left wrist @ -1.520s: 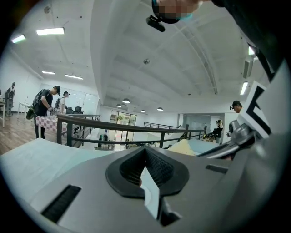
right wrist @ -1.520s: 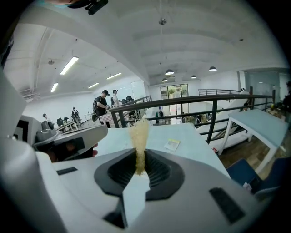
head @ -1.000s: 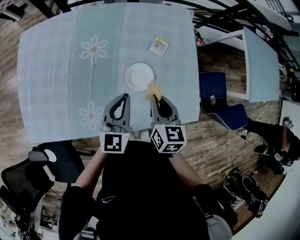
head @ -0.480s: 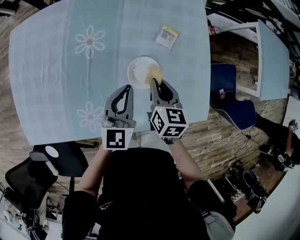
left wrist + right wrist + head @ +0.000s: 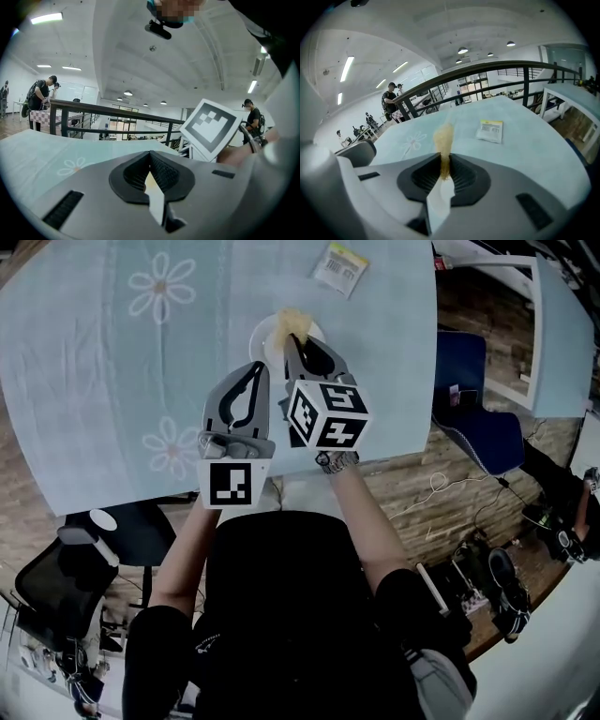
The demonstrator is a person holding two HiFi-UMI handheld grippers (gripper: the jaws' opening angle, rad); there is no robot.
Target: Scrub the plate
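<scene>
Item: right tongs [image 5: 444, 161], pinching a tan scrub pad [image 5: 443, 136] by its lower edge; most of the pad is standing free above the tips.
Item: left tongs [image 5: 150, 157], pressed together, gripping nothing, hovering just beside the plate.
Item: white plate [image 5: 264, 338], lying on the cloth-covered bench [image 5: 112, 371], partly hidden under the right tongs and pad.
Item: packet [image 5: 339, 265], lying well apart.
Hazards, as judged: nothing is bracing the plate, so scrubbing pressure is likely sliding it across the cloth; the thinly held pad is liable to fold or slip out.
</scene>
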